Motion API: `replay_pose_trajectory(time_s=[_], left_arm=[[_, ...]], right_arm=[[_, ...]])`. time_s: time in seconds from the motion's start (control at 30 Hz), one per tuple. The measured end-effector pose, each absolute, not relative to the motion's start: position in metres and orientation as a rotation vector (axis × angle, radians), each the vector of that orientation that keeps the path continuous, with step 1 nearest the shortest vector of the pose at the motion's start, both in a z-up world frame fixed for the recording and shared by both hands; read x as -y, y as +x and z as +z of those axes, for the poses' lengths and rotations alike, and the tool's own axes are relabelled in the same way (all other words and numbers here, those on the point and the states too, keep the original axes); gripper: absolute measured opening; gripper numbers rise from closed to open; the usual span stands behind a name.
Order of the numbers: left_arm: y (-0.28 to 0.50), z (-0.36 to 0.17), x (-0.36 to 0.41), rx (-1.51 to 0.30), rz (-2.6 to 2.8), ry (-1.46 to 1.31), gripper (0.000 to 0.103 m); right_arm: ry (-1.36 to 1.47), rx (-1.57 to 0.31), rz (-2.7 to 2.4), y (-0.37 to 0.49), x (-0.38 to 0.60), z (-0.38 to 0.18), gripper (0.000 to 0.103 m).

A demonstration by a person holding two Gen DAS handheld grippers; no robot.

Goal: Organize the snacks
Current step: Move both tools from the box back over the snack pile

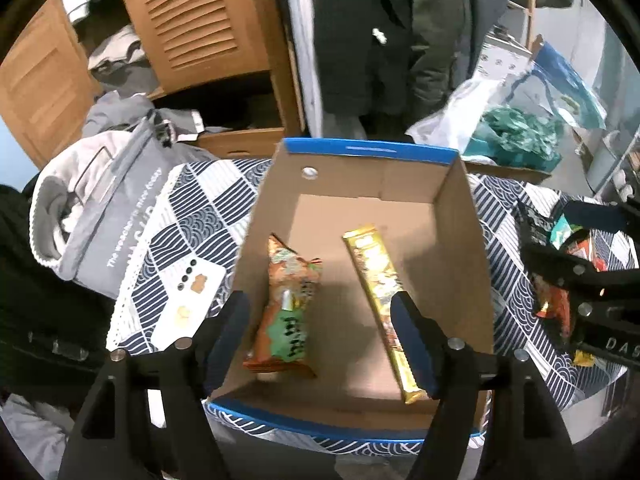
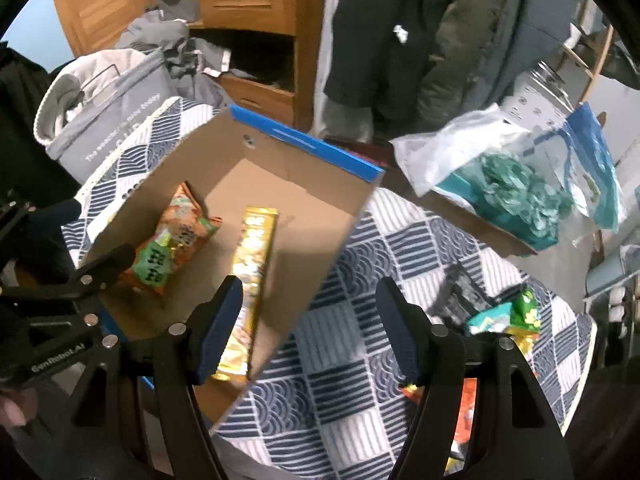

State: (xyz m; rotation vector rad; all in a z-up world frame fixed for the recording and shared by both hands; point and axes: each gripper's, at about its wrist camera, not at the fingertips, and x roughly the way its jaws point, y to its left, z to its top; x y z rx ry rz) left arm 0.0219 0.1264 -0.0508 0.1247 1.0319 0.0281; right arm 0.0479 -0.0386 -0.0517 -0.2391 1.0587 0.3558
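Note:
An open cardboard box [image 1: 460,232] with blue rims holds an orange-and-green snack bag [image 1: 290,312] on the left and a long gold snack pack [image 1: 384,300] on the right. My left gripper [image 1: 320,316] hangs open above the box with the orange bag below the gap between its fingers, not touching it. In the right wrist view the same box [image 2: 320,220] lies to the left with the orange bag [image 2: 170,248] and the gold pack [image 2: 250,280] inside. My right gripper [image 2: 310,312] is open over the box's right wall and holds nothing. Loose snack packets [image 2: 504,316] lie right of it.
The box stands on a navy-and-white patterned cloth [image 2: 360,340]. A white phone [image 1: 188,300] lies left of the box. A grey bag [image 1: 104,208] stands at the far left. A clear plastic bag with teal contents [image 2: 516,196] sits behind. Wooden cabinets [image 1: 192,20] stand at the back.

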Motion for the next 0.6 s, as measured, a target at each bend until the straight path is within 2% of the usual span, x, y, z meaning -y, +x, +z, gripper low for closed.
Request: replay_pose_trajectory(time_s=[0.6], left_arm=[[0.016,-0.054,-0.044,-1.045,-0.084,0.225,0.075]], right_arm=[[-0.167,-1.074,0.203,0.031,0.143,-0.063,0.068]])
